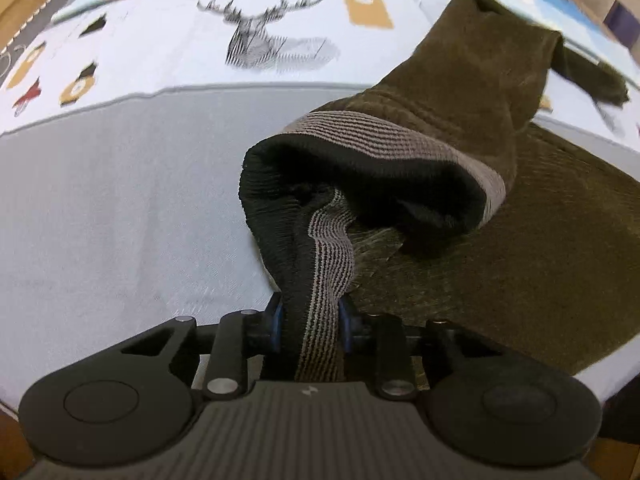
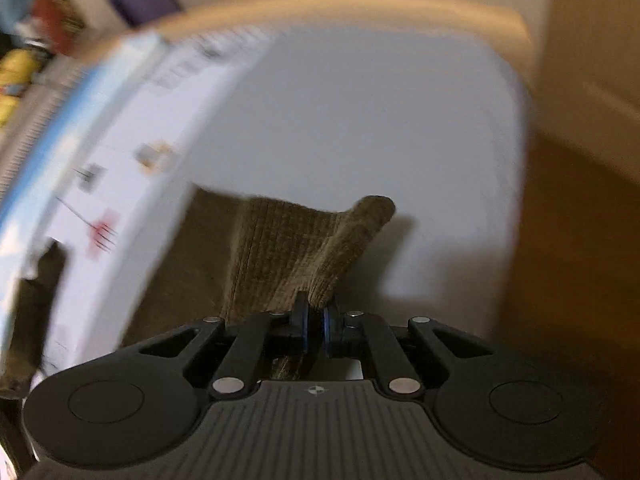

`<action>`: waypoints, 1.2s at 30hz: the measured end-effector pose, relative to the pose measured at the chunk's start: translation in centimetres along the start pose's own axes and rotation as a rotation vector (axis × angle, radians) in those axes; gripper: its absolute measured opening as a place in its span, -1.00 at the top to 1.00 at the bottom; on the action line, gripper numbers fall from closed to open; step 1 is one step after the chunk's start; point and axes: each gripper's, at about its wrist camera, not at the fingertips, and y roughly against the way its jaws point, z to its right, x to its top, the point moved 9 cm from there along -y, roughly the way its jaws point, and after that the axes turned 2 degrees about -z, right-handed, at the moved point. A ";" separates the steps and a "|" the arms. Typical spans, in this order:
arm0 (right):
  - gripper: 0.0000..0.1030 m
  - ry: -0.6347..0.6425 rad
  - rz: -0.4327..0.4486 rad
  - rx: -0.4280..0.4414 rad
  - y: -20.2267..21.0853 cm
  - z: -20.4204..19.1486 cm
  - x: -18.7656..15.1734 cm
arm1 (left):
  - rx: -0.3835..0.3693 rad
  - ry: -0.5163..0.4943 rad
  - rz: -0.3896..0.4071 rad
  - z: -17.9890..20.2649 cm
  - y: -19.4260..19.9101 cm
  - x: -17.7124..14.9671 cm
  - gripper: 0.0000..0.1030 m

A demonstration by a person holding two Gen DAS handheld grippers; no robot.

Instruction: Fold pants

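Two tools each have hold of the same olive-brown corduroy pants. In the left wrist view, the left tool sits at the lower centre of the frame, its blue-padded fingers closed tight on the striped grey-and-black elastic waistband, which rises from between the pads, twists, and opens into a dark loop at mid-frame. From there the pants run toward the upper right of the frame, partly lifted and draped, while another layer of the corduroy lies flat across the right side. Beneath them is a bed sheet, plain pale grey in the lower left and, across the upper part of the frame, white with a printed deer head, tan tags and small coloured figures. In the right wrist view, which is heavily blurred, the right tool at the lower centre is nearly closed, pinching a bunched ridge of the corduroy that stands up between its fingers and fans out toward mid-frame. The sheet fills the centre of that frame, with its printed band along the left edge and wooden floor at the right.
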 end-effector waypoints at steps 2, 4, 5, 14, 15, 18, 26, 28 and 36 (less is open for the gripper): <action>0.88 -0.026 -0.051 -0.008 -0.7 1.6 -0.4 | -0.006 -0.024 -0.032 0.1 -0.2 -0.7 0.41; 0.88 -0.031 -0.056 0.003 -0.9 2.1 -0.1 | -0.012 -0.042 -0.057 0.4 -0.3 -1.1 0.38; 0.87 -0.014 -0.048 -0.004 -0.8 2.1 0.1 | -0.011 -0.041 -0.064 0.4 -0.2 -1.2 0.34; 0.73 0.087 0.146 -0.180 2.0 0.9 1.3 | 0.041 0.096 0.096 -2.0 3.5 1.3 0.11; 0.72 0.116 0.213 -0.218 3.0 0.6 2.0 | 0.057 0.109 0.139 -2.3 4.3 1.9 0.11; 0.70 0.184 0.381 -0.196 5.7 -1.3 3.6 | 0.068 0.102 0.311 -1.6 7.6 4.0 0.11; 0.34 0.544 0.529 0.128 9.2 -11.7 -0.2 | 0.040 -0.306 0.367 8.6 8.0 4.8 -0.10; 0.32 0.643 0.527 0.149 9.0 -13.9 -1.8 | 0.058 -0.400 0.330 10.6 6.7 4.0 -0.11; 0.12 0.771 0.491 0.241 9.3 -20.4 -5.9 | 0.218 -0.578 0.211 12.5 1.6 2.6 -0.02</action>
